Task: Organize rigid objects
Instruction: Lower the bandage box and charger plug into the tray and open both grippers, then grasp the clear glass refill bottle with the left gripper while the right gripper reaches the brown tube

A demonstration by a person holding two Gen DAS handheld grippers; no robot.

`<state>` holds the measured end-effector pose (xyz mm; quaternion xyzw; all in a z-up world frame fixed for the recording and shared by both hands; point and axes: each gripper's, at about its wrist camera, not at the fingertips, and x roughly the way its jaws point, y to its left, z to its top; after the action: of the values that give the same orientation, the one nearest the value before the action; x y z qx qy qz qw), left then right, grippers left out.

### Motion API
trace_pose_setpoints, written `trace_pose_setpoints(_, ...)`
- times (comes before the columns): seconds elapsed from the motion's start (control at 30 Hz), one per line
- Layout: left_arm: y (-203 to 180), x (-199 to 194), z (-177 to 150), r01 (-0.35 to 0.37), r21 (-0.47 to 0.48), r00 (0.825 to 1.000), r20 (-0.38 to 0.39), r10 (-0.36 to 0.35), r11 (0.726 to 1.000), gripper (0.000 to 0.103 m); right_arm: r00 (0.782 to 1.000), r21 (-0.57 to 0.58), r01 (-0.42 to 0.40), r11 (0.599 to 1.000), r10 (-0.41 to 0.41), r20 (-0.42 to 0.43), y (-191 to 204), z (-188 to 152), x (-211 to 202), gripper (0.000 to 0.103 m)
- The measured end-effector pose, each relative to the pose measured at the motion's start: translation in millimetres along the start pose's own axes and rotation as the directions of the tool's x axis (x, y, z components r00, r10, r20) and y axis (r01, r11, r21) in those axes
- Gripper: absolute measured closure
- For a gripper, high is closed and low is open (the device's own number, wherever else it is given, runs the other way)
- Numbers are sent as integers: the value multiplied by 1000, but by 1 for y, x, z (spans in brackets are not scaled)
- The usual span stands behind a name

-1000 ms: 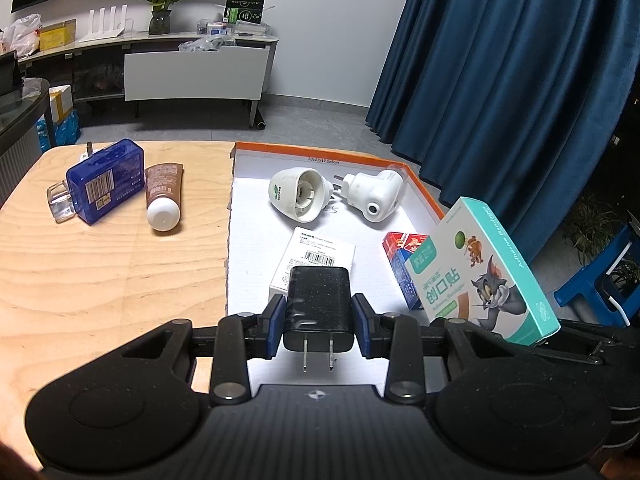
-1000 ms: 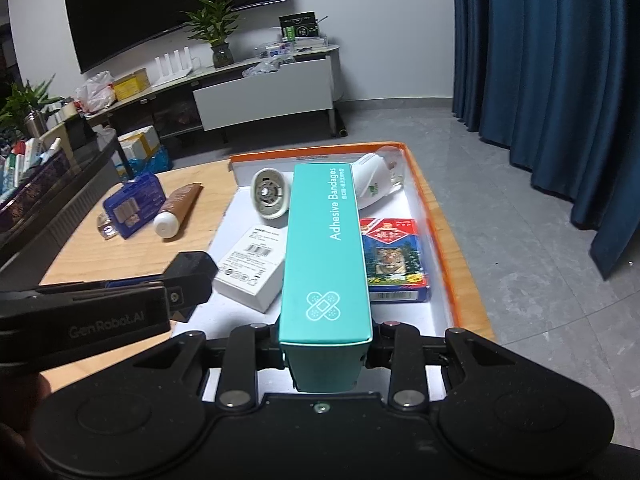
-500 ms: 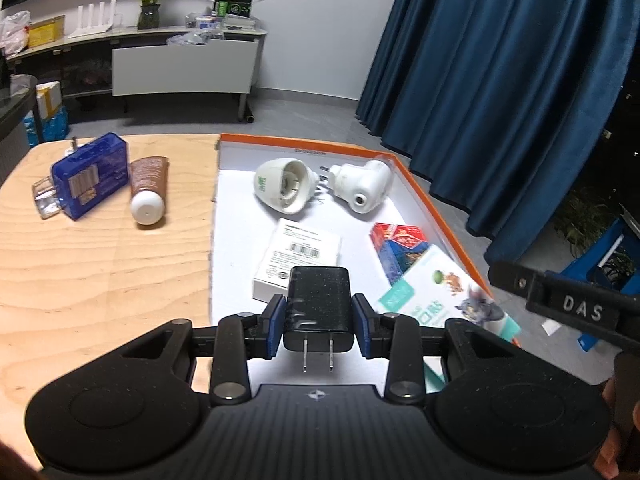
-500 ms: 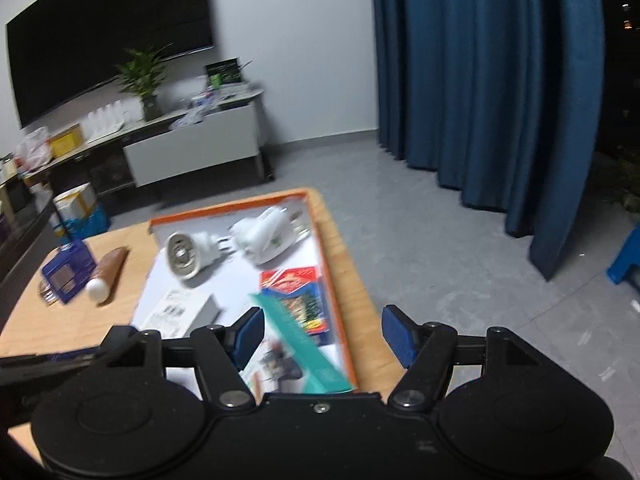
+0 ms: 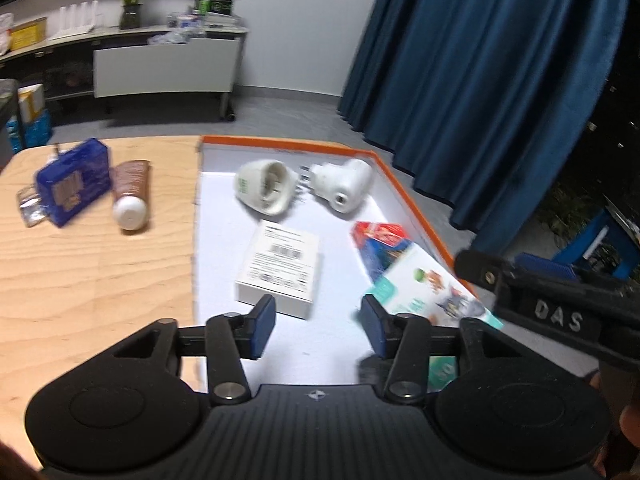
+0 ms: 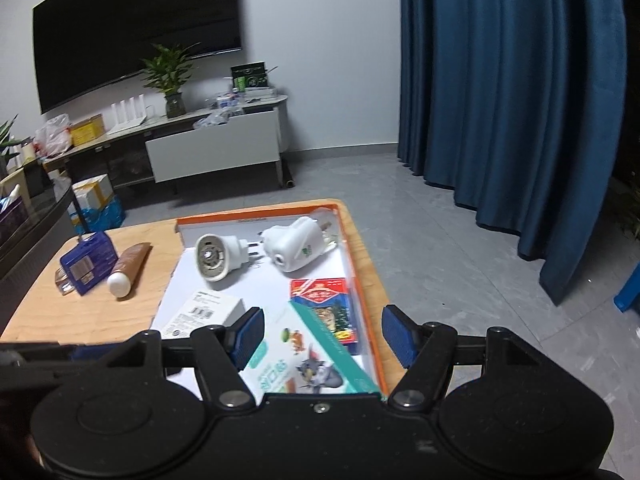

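While the blue box (image 5: 72, 182) and brown tube (image 5: 130, 192) lay on the wooden table (image 5: 96, 280) left of the orange-rimmed tray (image 5: 416, 208), the left gripper (image 5: 318, 330) had just been opening, nothing visible between its jaws. Farther right, the right gripper (image 6: 322, 336) stood wide above the teal bandage box (image 6: 304, 360) in the tray. Lifting clear before reaching left seemed wisest.

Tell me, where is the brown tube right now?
The brown tube lies on the wooden table, left of the orange-rimmed tray, beside the blue box.
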<state>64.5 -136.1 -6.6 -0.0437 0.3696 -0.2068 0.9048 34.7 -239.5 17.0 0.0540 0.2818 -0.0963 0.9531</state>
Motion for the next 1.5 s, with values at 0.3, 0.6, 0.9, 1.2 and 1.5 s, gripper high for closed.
trace_pose_setpoints(0.3, 50, -17, 10, -120, -62, 992, 37, 122, 991, 41, 995, -78, -94, 993, 92, -29, 39, 8, 6, 21)
trace_pose_setpoints(0.6, 107, -31, 14, -208, -166, 974, 58, 220, 964, 38, 985, -165, -168, 972, 158, -71, 84, 9, 15, 20)
trace_pose_setpoints(0.9, 150, -36, 22, -260, -211, 957, 76, 281, 942, 33, 978, -219, -203, 954, 186, -97, 114, 13, 28, 20)
trace_pose_setpoints(1.2, 207, -20, 37, -337, -196, 929, 91, 360, 921, 24, 976, -249, -206, 946, 178, -128, 127, 10, 41, 20)
trace_pose_setpoints(1.5, 256, 37, 59, -262, 90, 965, 49, 259, 961, 19, 976, -239, -185, 953, 149, -160, 131, 10, 62, 20)
